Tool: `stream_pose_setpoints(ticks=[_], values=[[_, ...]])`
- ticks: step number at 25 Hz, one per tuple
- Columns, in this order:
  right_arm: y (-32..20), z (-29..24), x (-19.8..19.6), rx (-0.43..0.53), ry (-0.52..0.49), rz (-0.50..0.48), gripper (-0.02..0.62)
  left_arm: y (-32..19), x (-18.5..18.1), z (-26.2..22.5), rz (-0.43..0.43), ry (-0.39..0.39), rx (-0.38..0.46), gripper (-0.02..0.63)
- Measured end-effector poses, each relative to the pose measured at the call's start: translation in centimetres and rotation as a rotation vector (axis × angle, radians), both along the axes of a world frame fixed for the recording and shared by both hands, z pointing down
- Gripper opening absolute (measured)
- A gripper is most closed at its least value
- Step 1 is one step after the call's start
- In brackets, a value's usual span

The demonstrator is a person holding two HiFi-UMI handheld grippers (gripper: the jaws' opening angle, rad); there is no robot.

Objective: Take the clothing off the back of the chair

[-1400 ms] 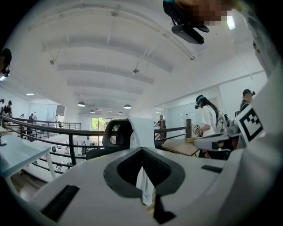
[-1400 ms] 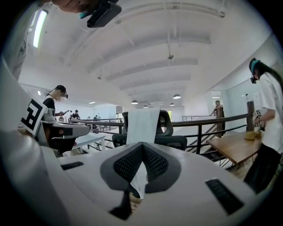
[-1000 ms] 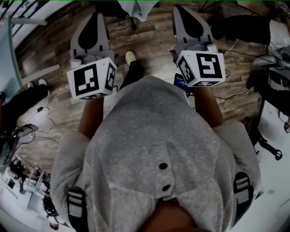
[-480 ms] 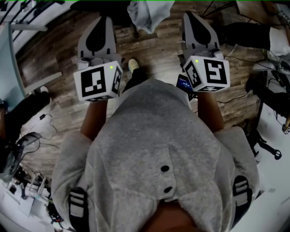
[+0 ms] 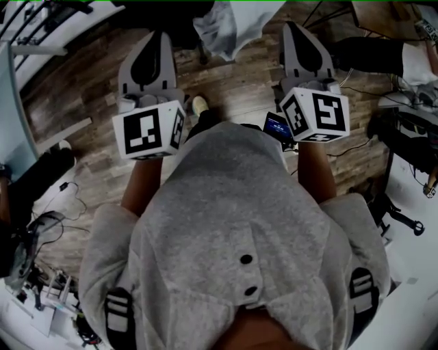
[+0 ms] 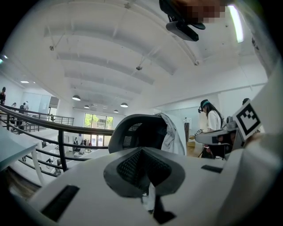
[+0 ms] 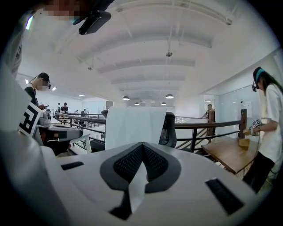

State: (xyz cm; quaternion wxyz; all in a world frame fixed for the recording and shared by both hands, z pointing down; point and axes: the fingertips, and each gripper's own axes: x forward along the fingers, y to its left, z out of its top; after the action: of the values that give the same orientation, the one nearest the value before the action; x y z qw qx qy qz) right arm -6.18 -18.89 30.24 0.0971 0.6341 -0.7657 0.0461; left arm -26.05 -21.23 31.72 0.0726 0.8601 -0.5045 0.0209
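Observation:
A pale grey garment [image 5: 222, 27] hangs over the back of a dark mesh office chair [image 5: 174, 20] at the top of the head view. In the left gripper view the chair back [image 6: 132, 132] stands ahead, the garment [image 6: 174, 137] draped down its right side. The right gripper view shows the garment [image 7: 135, 126] covering most of the chair back [image 7: 168, 130]. My left gripper [image 5: 154, 37] and right gripper [image 5: 299, 31] are held level side by side, short of the chair and apart from it. Both are shut with nothing between the jaws.
A dark railing [image 7: 208, 128] and a wooden table [image 7: 230, 154] lie to the right of the chair. Other people stand nearby [image 6: 212, 128] [image 7: 265, 128]. Dark-trousered legs [image 5: 376, 51] reach in at the upper right. Cables and gear [image 5: 34, 225] litter the wooden floor on the left.
Both grippers have moved forward towards the chair. More of the garment and chair now shows at the top of the head view. The jaws stayed shut.

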Motion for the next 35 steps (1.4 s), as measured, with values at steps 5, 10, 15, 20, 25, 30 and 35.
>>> stream_pose_setpoints(ticks=[5,10,15,20,25,30,35], values=[[0.2,-0.2,-0.4,0.002,0.011,0.021,0.014,0.0,-0.4,-0.3,0.019,0.018,0.010,0.012],[0.6,-0.7,-1.1,0.005,0.027,0.014,0.014,0.5,-0.9,-0.8,0.019,0.033,0.018,0.012],[1.4,-0.9,-0.8,0.007,0.034,0.008,0.014,0.8,-0.6,-0.3,0.016,0.040,0.007,0.012],[1.9,-1.3,0.1,0.021,0.031,0.011,0.014,1.6,-0.1,-1.1,0.010,0.035,0.021,0.012],[2.0,-2.1,1.1,0.044,0.021,-0.014,0.014,2.1,1.0,-1.8,-0.012,0.022,0.035,0.012],[1.7,-2.2,3.2,0.052,-0.001,-0.059,0.014,2.6,3.4,-2.2,-0.043,0.023,0.028,0.012],[0.9,-1.6,5.2,0.046,-0.046,-0.160,0.014,2.3,6.6,-2.8,-0.084,0.023,0.037,0.012]])
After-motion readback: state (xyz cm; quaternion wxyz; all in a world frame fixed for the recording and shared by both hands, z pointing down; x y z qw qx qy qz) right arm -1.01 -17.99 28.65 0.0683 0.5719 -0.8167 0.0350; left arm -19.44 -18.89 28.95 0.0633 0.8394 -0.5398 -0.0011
